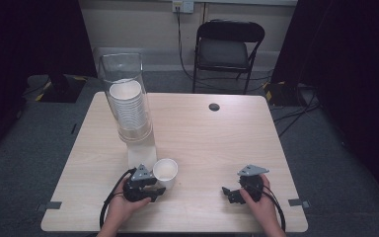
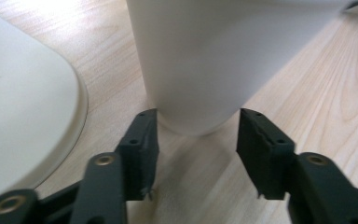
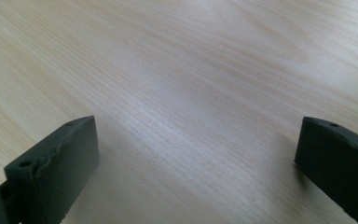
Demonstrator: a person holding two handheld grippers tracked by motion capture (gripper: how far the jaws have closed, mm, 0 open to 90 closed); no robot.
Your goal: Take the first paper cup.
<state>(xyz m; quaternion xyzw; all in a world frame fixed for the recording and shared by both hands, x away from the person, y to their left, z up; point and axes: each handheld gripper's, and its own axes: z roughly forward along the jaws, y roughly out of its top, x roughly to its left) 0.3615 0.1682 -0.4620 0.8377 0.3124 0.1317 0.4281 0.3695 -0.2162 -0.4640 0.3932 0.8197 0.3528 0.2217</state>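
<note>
White paper cup (image 1: pixel 165 171) stands on my wooden table (image 1: pixel 217 143), just in front of the clear dispenser (image 1: pixel 126 98) holding the stack of cups (image 1: pixel 127 107). My left gripper (image 2: pixel 193 135) has its 2 jaws apart around the cup's base, not clamped. My right gripper (image 3: pixel 196 158) rests wide open over bare wood.

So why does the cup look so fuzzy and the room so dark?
In the left gripper view the paper cup sits too close to the lens, so it blurs and its top glares white; the high view is dim at its edges; the right gripper view shows soft jaw shadows on the table.
</note>
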